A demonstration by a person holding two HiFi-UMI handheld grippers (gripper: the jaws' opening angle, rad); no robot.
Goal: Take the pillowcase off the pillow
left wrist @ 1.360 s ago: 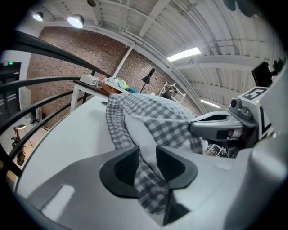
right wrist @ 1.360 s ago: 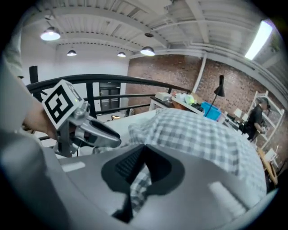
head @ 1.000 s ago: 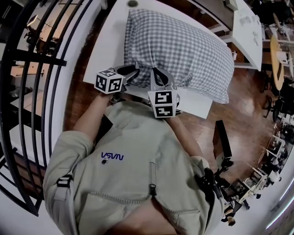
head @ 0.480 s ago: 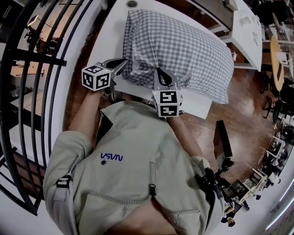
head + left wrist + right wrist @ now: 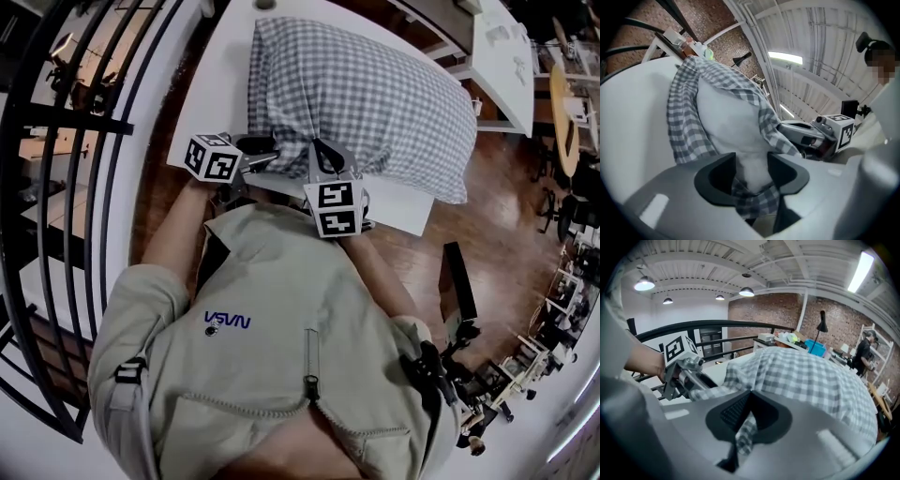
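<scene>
The pillowcase (image 5: 375,94), grey-and-white check, lies across the white counter (image 5: 220,84) in the upper middle of the head view, its near end bunched at the counter's lower edge. And there in the left gripper view is the bare white pillow (image 5: 726,122), pushing out of the open mouth with check cloth peeled back on both sides. The left gripper (image 5: 752,171) has its jaws apart, they have just been opening; the white pillow end sits between them with a fold of check beneath, and the pads do not look clamped on it. The right gripper (image 5: 747,416) is pinched tight together on a strip of the check fabric; the cloth hangs out below the closed jaws while the rest of the case swells up behind. In the head view the two grippers sit just beside each other at the pillow's near end, left one further left. Below them a pale jacket (image 5: 281,328) fills the lower half of the frame; black railing (image 5: 84,141) curves down the left edge; wooden floor (image 5: 497,206) shows at right. In the right gripper view a brick wall (image 5: 764,315) runs across the top, and a person (image 5: 862,350) stands far right.
</scene>
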